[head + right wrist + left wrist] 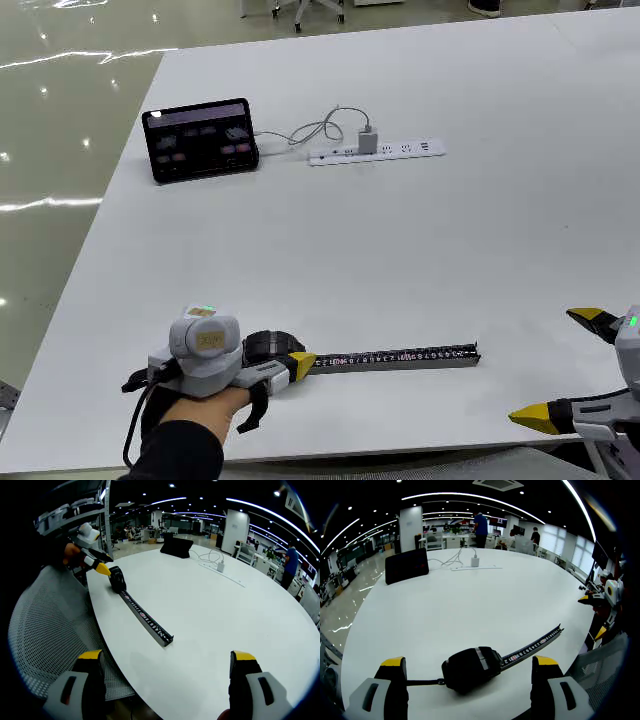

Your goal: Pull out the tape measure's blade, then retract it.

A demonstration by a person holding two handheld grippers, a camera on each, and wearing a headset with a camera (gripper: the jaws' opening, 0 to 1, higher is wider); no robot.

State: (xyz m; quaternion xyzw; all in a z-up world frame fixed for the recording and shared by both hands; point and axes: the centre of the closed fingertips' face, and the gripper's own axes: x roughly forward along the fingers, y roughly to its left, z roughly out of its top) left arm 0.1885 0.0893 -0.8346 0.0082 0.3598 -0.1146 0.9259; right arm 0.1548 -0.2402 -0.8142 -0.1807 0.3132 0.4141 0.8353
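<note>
- Your left claw (470, 664) is spread wide, its jaws on either side of the black tape measure (270, 347) without touching it, near the table's (400, 250) near left corner.
- The blade (400, 357) lies pulled out along the near edge.
- Your right claw (558, 365) hangs open beyond the blade's tip.

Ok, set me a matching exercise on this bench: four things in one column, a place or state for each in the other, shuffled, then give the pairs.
Column one
1. blade
2. tablet
3. power strip
4. right tool

Column two
A. open, holding nothing
B. dark, propped up, far left
C. pulled out, lying flat
D. white, with a charger plugged in

Pairs: 1-C, 2-B, 3-D, 4-A
</note>
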